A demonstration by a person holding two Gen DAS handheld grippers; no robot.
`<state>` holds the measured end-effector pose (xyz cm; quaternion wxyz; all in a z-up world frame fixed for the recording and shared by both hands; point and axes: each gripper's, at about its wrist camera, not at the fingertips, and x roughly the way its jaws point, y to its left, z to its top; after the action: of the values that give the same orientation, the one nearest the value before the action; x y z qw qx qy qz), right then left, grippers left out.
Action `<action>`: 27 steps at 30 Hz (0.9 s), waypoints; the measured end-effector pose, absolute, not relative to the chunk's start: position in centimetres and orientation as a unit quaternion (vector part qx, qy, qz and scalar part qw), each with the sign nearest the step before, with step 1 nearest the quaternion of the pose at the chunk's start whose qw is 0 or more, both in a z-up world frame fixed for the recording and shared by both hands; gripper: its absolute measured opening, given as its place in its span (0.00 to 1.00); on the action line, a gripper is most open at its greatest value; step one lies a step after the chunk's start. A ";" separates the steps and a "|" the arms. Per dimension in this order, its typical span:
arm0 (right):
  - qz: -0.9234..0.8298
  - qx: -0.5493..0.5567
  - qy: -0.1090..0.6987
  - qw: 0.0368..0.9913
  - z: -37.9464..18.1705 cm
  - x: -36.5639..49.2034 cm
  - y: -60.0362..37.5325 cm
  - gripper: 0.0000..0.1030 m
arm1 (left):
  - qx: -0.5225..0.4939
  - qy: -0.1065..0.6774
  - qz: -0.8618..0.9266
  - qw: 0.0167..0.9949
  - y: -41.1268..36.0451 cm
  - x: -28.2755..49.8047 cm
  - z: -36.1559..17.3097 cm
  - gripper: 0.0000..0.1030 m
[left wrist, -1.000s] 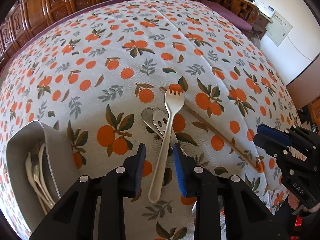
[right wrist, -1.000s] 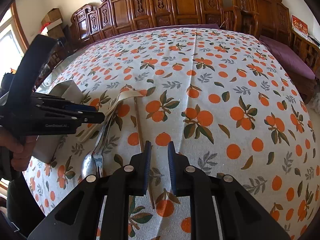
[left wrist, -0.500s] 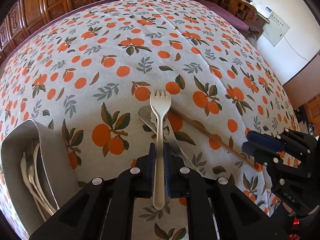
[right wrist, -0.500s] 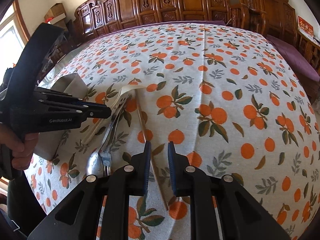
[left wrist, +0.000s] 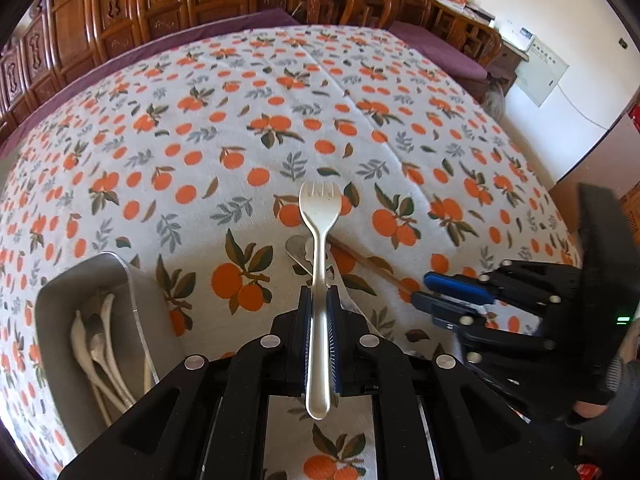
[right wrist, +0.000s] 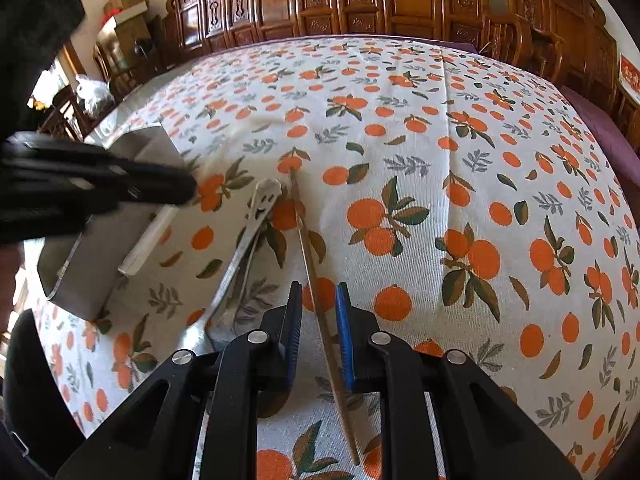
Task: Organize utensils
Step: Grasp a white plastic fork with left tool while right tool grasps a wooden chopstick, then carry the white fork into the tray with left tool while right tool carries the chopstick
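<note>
Left gripper: the left gripper [left wrist: 319, 316] was standing open around the cream fork [left wrist: 318, 240] a second ago; it is now clamped on the fork's handle, tines pointing away from the camera.
Fork: a second ago it lay flat on the worktop [left wrist: 240, 120] across the metal utensils; now it is lifted clear of the cloth, held roughly at mid-handle, with the handle end sticking out behind the pads.
Holder: the grey holder [left wrist: 76, 300] stands just to the left, with several pale spoons already inside.
Right gripper: the right gripper [right wrist: 318, 332] has drifted over the wooden chopstick [right wrist: 316, 280]; its jaws stand slightly apart on either side of the stick, not pressing it.
Left on the cloth: the metal utensils [right wrist: 244, 248] and the chopstick.
Meaning: the fork pickup looks secured; carrying it to the holder is probably next, while the chopstick is lined up for a grasp.
</note>
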<state>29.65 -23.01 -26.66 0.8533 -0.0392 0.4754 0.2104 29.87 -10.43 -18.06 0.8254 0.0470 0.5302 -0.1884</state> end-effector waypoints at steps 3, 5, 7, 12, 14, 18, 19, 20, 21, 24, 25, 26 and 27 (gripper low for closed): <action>0.211 -0.062 0.476 0.852 -27.0 29.5 -22.6 0.18 | 0.044 0.523 -0.190 0.830 -10.1 29.2 -17.1 0.07; 0.210 -0.068 0.478 0.850 -27.0 29.4 -22.4 0.18 | 0.041 0.518 -0.190 0.833 -9.6 28.6 -16.2 0.07; 0.202 -0.086 0.478 0.851 -27.0 29.3 -22.2 0.08 | 0.040 0.513 -0.188 0.836 -9.2 28.0 -15.5 0.07; 0.202 -0.081 0.487 0.846 -26.9 29.0 -22.6 0.06 | 0.038 0.502 -0.179 0.845 -7.8 26.7 -14.1 0.07; 0.201 -0.073 0.487 0.847 -26.7 28.6 -22.8 0.06 | 0.035 0.500 -0.173 0.848 -7.0 26.1 -13.6 0.07; 0.199 -0.061 0.482 0.851 -25.7 27.5 -23.2 0.06 | 0.031 0.496 -0.161 0.853 -5.5 25.3 -13.1 0.07; 0.199 -0.060 0.480 0.852 -25.4 27.4 -23.2 0.06 | 0.030 0.496 -0.158 0.853 -5.1 25.1 -13.0 0.07; 0.200 -0.059 0.478 0.853 -25.0 27.1 -23.1 0.06 | 0.029 0.496 -0.155 0.854 -4.8 24.9 -13.0 0.07; 0.200 -0.058 0.476 0.854 -24.8 27.1 -23.1 0.06 | 0.028 0.495 -0.152 0.855 -4.3 24.7 -12.9 0.07; 0.202 -0.052 0.470 0.858 -23.8 26.5 -22.8 0.06 | 0.024 0.495 -0.144 0.857 -3.4 24.2 -12.8 0.07; 0.203 -0.051 0.468 0.858 -23.5 26.4 -22.8 0.06 | 0.024 0.495 -0.142 0.857 -3.1 24.1 -12.8 0.07; 0.205 -0.050 0.465 0.860 -23.2 26.2 -22.6 0.06 | 0.022 0.495 -0.139 0.858 -2.7 23.9 -12.9 0.07; 0.207 -0.049 0.463 0.861 -22.8 26.1 -22.3 0.06 | 0.020 0.495 -0.136 0.858 -2.3 23.7 -12.9 0.07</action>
<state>26.11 -22.32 -22.80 0.8606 -0.0494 0.4626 0.2074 23.74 -2.34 -12.91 0.8578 0.0203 0.4952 -0.1364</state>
